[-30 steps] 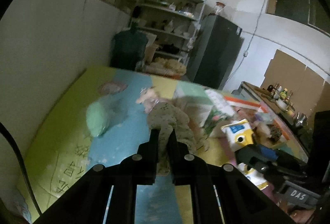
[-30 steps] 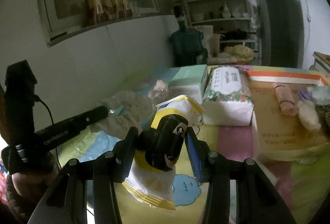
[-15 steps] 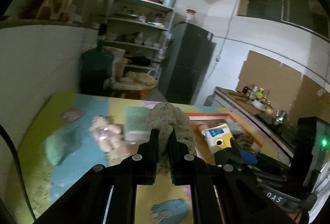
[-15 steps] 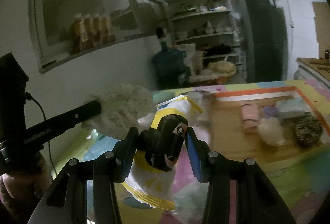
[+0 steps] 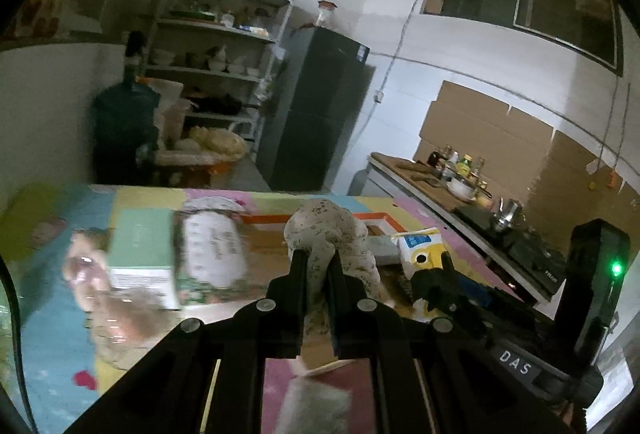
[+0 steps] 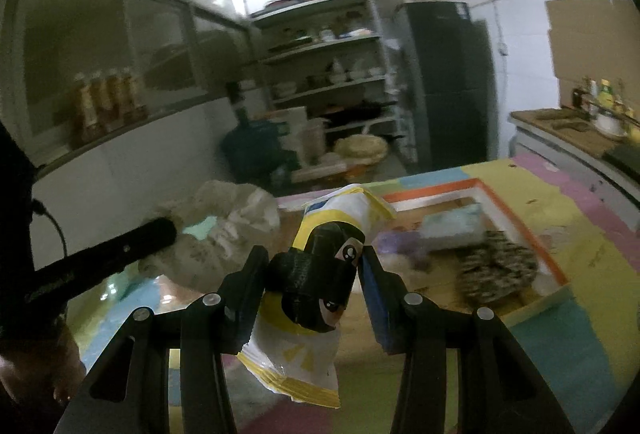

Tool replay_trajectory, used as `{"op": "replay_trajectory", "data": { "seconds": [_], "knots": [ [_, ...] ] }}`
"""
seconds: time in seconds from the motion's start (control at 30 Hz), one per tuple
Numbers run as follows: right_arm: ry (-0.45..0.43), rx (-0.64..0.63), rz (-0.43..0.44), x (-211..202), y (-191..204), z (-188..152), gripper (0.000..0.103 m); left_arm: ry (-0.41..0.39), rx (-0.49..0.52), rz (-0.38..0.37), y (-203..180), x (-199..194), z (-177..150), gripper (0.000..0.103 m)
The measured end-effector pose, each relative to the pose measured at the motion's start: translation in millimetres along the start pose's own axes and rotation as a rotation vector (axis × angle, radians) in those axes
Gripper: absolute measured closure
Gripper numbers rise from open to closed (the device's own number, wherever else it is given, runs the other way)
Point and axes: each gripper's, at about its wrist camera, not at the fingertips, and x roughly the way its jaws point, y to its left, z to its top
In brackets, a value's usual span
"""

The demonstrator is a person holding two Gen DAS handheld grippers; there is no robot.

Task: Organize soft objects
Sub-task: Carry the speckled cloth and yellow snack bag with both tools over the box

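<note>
Centrally, the left tongs (image 5: 318, 270) are clamped on a speckled beige cloth (image 5: 326, 230), which bulges above the fingertips and hangs clear of the mat. The right tongs (image 6: 312, 266) pinch a yellow-and-white packet (image 6: 296, 358) together with a black block bearing round markers (image 6: 320, 282); both are lifted off the surface. Below them lies a patchwork foam mat (image 6: 576, 250) of yellow, pink and blue squares. At two o'clock of the right tongs, an orange-rimmed tray (image 6: 520, 222) holds a dark mottled pad (image 6: 496, 270) and a pale blue block (image 6: 452, 226). At nine o'clock of the left tongs, a mint-green box (image 5: 140, 250) touches a floral tissue pack (image 5: 212, 254), with a blurred pink toy (image 5: 88, 274) beside them. Beyond the mat, at twelve o'clock, stand a dark refrigerator (image 5: 316, 106), open shelves of crockery (image 5: 216, 46) and a water jug (image 5: 124, 126); a counter with bottles (image 5: 452, 170) runs at two o'clock.
</note>
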Motion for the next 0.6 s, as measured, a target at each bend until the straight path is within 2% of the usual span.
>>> {"op": "replay_trajectory", "data": {
  "seconds": [0.37, 0.6],
  "knots": [
    [0.020, 0.042, -0.079, 18.7, -66.8, 9.6, 0.055, 0.106, -0.012, 0.011, -25.7, 70.5, -10.2, 0.093],
    [0.034, 0.068, -0.099, 28.9, -96.1, 11.4, 0.055, 0.137, -0.013, 0.037, -30.5, 91.6, -15.1, 0.093]
  ]
}}
